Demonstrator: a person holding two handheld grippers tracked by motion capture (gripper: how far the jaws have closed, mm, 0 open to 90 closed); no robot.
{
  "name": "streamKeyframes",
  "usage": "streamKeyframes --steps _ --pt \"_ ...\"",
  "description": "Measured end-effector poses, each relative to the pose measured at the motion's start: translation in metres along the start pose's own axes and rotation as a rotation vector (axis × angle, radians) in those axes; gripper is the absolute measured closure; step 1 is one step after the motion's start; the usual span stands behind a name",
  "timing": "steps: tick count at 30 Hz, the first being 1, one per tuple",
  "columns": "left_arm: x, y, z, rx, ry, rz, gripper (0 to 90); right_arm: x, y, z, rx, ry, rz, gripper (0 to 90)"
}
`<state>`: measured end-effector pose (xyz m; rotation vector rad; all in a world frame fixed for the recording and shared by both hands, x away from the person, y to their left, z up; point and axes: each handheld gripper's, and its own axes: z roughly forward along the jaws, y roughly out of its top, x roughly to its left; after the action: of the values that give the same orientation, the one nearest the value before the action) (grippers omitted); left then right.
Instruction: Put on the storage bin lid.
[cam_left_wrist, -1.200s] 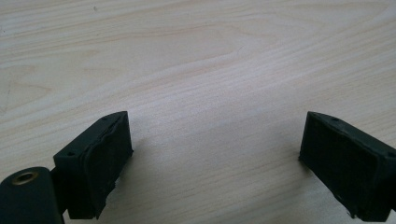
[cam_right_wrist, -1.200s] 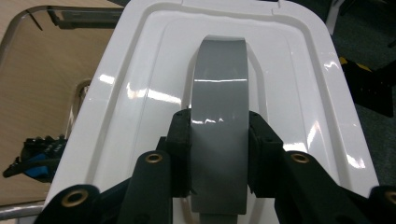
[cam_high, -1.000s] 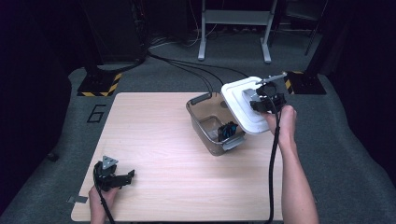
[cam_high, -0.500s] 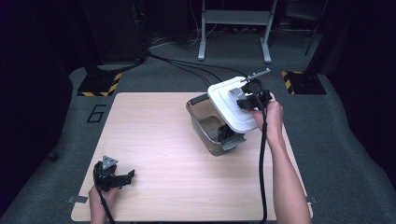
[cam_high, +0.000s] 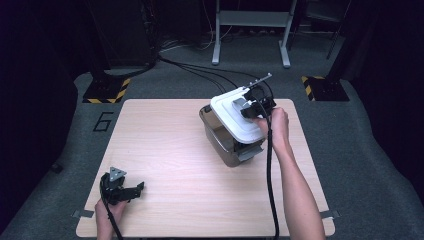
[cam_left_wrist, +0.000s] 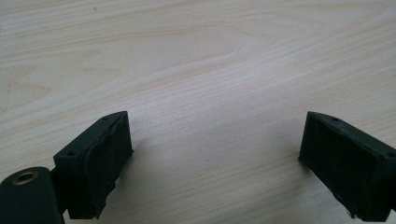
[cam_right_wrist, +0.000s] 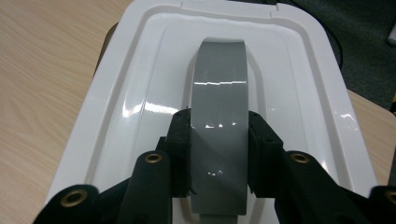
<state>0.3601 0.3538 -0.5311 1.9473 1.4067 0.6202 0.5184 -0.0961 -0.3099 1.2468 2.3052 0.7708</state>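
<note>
Left tool (cam_high: 131, 190) sits at the near-left corner of the counter (cam_high: 165, 150), jaws spread wide, holding nothing, well apart from the work. Far right: the right tool (cam_high: 248, 111) is clamped on the grey handle (cam_right_wrist: 218, 121) of the white lid (cam_high: 235, 120), jaws pinching it from both sides. The lid hangs tilted over the clear bin (cam_high: 222, 142), partly covering its mouth, offset toward the far right. The lid's long axis runs roughly along the bin's, so seating it looks like a short shift near-left and down. Right hand is the nearer one.
</note>
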Motion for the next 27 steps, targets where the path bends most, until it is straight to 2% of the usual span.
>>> streamKeyframes --steps 4,14,27 --pt "0.0 0.0 0.0 0.0 0.0 0.001 9.0 0.006 0.004 0.011 0.028 0.011 0.019 66.5" --pt "0.0 0.0 0.0 -0.001 0.0 0.001 9.2 0.021 0.012 0.032 0.045 0.013 0.018 66.4" --pt "0.0 0.0 0.0 -0.001 -0.003 0.0 9.1 0.032 0.015 0.041 0.063 0.002 0.016 66.0"
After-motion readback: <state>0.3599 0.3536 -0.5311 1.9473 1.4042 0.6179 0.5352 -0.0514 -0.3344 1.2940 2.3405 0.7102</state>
